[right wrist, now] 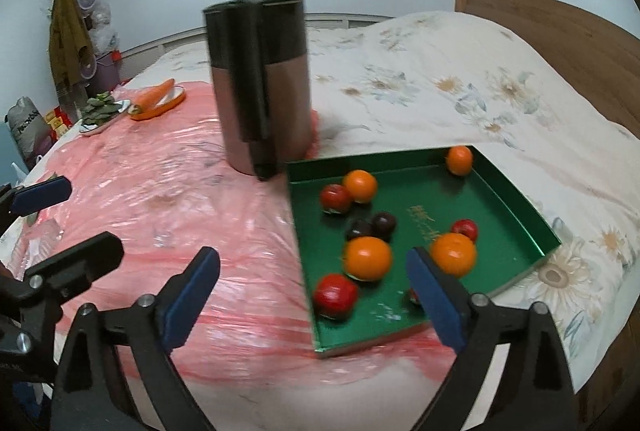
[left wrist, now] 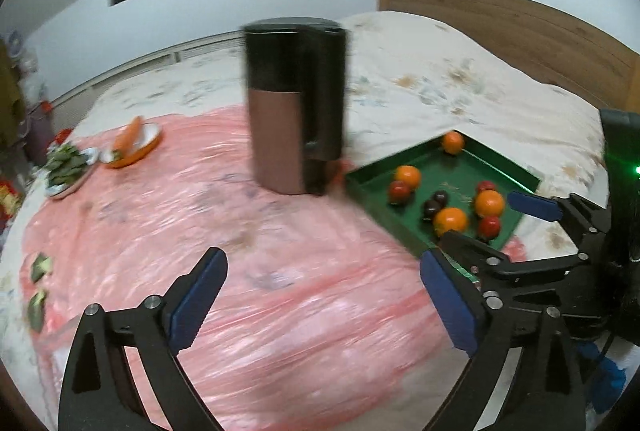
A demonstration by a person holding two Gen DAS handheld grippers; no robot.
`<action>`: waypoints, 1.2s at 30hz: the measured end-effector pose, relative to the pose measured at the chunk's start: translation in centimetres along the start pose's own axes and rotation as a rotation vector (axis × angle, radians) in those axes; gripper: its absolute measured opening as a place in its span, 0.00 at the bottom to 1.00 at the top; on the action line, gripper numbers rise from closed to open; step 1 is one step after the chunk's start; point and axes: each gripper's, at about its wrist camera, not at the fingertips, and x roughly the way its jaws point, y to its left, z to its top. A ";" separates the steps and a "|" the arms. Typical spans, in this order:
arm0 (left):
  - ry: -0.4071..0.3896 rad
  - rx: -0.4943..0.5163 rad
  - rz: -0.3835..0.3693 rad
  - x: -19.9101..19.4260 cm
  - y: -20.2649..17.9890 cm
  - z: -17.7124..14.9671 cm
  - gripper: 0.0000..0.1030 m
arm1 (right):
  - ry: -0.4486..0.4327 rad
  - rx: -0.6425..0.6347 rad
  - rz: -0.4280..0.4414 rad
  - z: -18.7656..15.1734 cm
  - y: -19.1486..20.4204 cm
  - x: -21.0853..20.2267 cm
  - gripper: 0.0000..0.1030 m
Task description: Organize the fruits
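A green tray (right wrist: pixel 516 199) lies on the bed and holds several oranges (right wrist: pixel 367 257), red fruits (right wrist: pixel 335 295) and dark plums (right wrist: pixel 384 223). It also shows in the left wrist view (left wrist: pixel 372 183) with the fruit (left wrist: pixel 489 203) inside. My right gripper (right wrist: pixel 316 295) is open and empty, hovering over the tray's near left corner. My left gripper (left wrist: pixel 324 299) is open and empty above the pink plastic sheet (left wrist: pixel 240 231), left of the tray. The right gripper's fingers (left wrist: pixel 532 206) show at the tray's near edge in the left wrist view.
A tall black and copper canister (right wrist: pixel 262 87) stands just behind the tray's left corner. An orange dish with a carrot (right wrist: pixel 158 99) and a plate of greens (right wrist: pixel 100 111) sit at the far left. A wooden headboard (right wrist: pixel 560 31) is at right.
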 end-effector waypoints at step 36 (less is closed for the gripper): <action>-0.093 -0.222 0.252 -6.9 15.6 -4.4 0.98 | -0.075 -0.074 -0.008 1.9 9.0 -1.3 1.00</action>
